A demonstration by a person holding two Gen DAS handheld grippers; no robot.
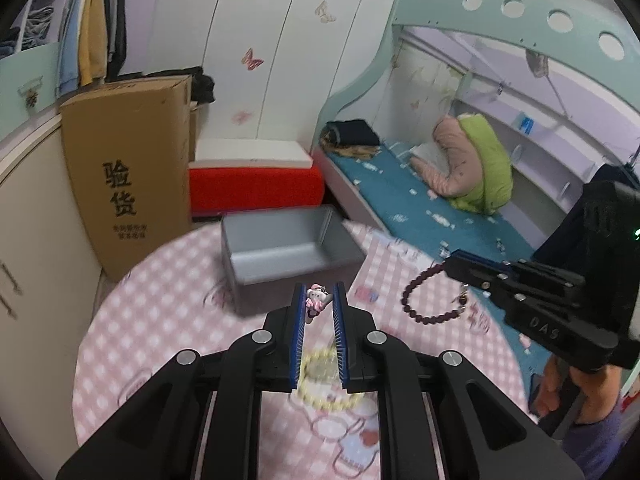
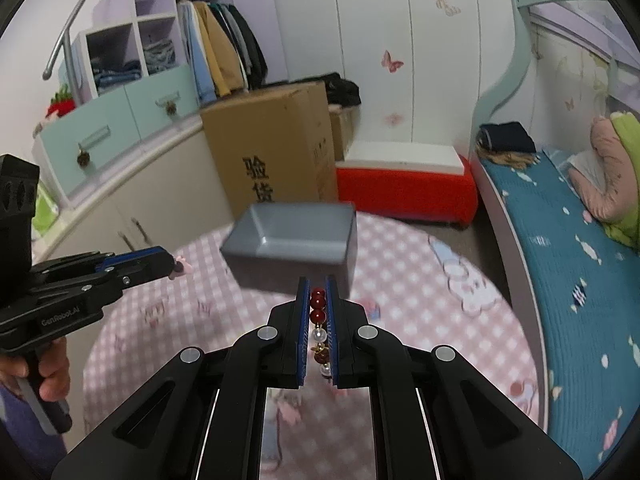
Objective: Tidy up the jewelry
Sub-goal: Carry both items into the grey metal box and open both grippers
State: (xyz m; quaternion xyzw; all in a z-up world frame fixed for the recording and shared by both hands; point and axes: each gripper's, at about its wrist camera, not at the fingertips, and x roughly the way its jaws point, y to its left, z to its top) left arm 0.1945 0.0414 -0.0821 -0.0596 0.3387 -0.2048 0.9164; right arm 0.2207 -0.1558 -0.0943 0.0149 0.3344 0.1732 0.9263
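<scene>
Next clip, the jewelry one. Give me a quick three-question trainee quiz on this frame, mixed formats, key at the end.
1. True or false: the right tongs grip a dark red bead bracelet.
2. What do the left tongs hold? A) pink charm B) gold ring C) nothing
3. Fill in: the grey box on the pink checked tablecloth looks ____ inside.

Key: 1 true; 2 A; 3 empty.

Both tongs are clamped, left tongs (image 1: 319, 300) level beside right tongs (image 2: 318, 292).

Pink-and-white checked tablecloth (image 1: 168, 320), grey box (image 1: 288, 248), dark red bead bracelet (image 1: 424, 300).
</scene>
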